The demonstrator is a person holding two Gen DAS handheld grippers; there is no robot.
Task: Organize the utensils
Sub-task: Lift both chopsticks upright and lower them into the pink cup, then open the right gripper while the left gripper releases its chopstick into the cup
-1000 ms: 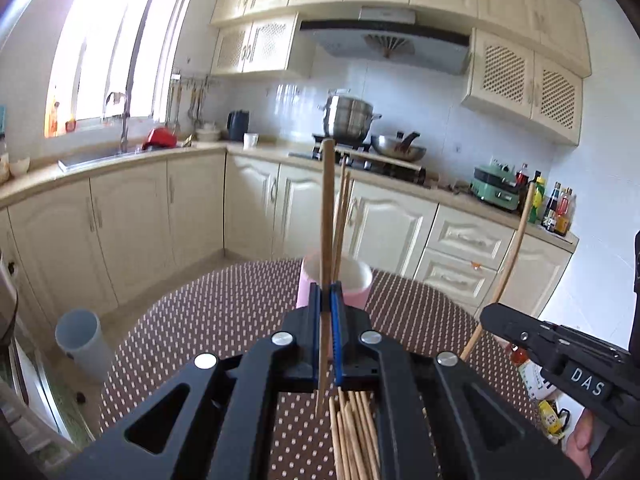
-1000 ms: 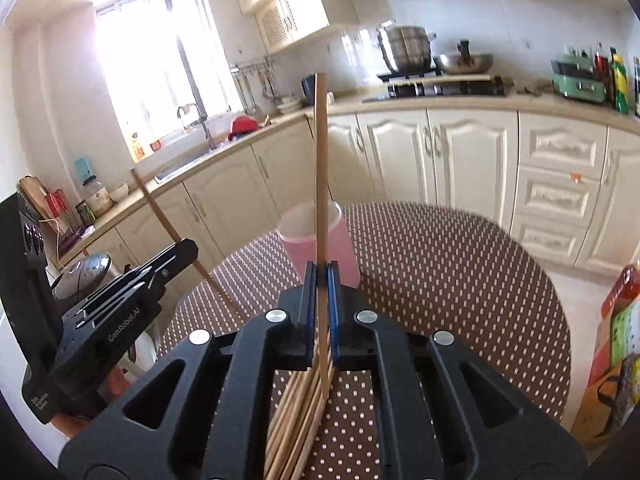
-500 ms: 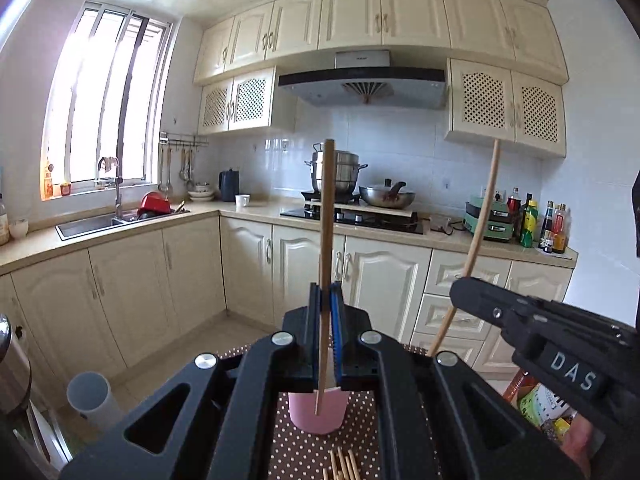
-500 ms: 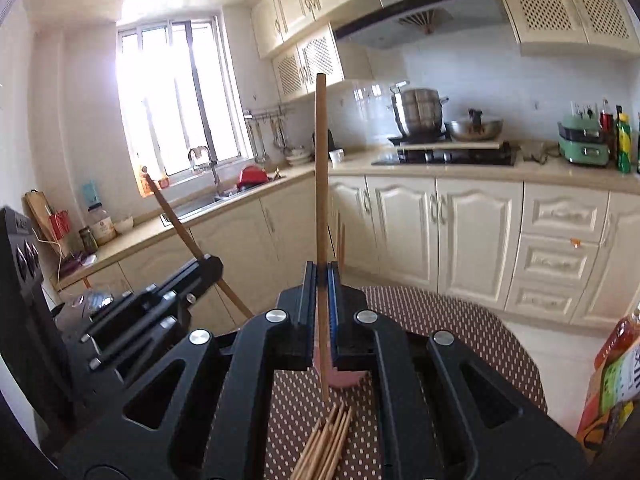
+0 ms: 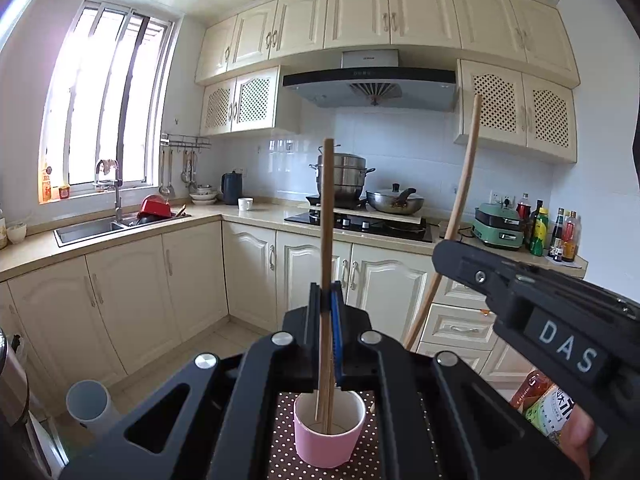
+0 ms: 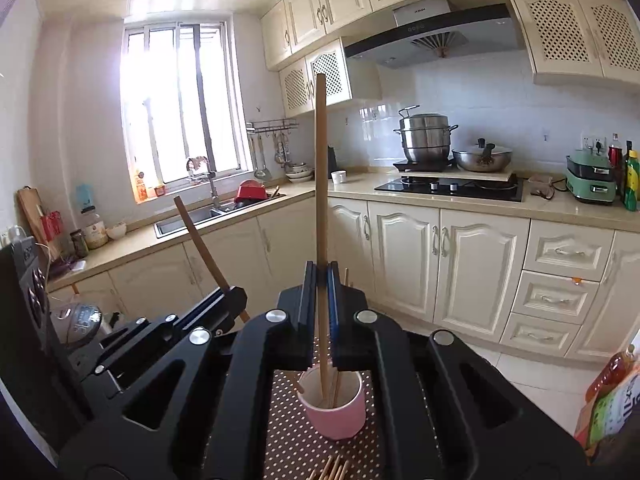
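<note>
A brown polka-dot table (image 6: 280, 420) carries a pink cup (image 6: 336, 412); loose chopsticks (image 6: 332, 468) lie nearby.

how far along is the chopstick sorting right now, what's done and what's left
Done: at least one chopstick already stands in the pink cup on the dotted table. In hand: the left gripper is shut on a chopstick whose lower end dips into the cup; the right gripper is shut on its own chopstick, also lowered into it. Neither is released. Left: loose chopsticks lying on the table.
</note>
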